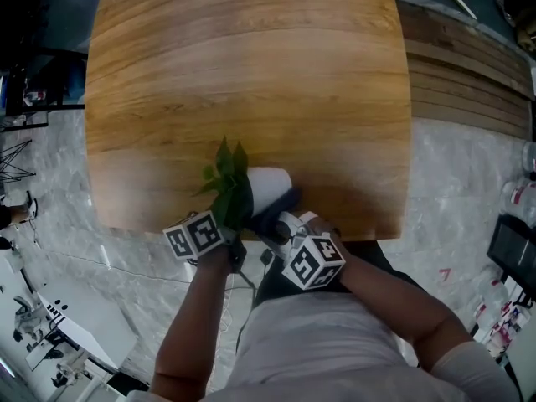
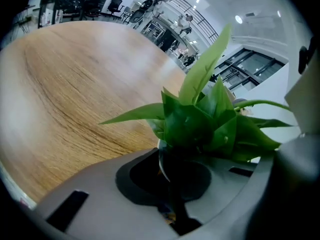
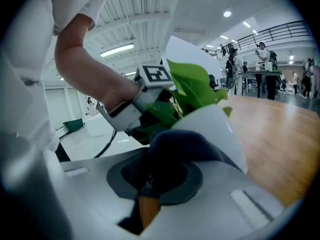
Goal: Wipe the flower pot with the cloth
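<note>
left gripper [image 2: 169,178] clamped on flower pot [image 1: 270,184] rim, steadying it tipped over the surface [image 1: 251,74] | right gripper [image 3: 149,186] pinching dark cloth [image 3: 192,145] against pot's wall, apparently to wipe

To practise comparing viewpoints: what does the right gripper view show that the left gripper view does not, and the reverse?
Only the right gripper view: the dark cloth held by the right gripper and pressed against the white flower pot, and the left gripper on the person's arm. Only the left gripper view: the flower pot's rim between that gripper's own jaws. Both: the green leaves and the wooden table.
</note>
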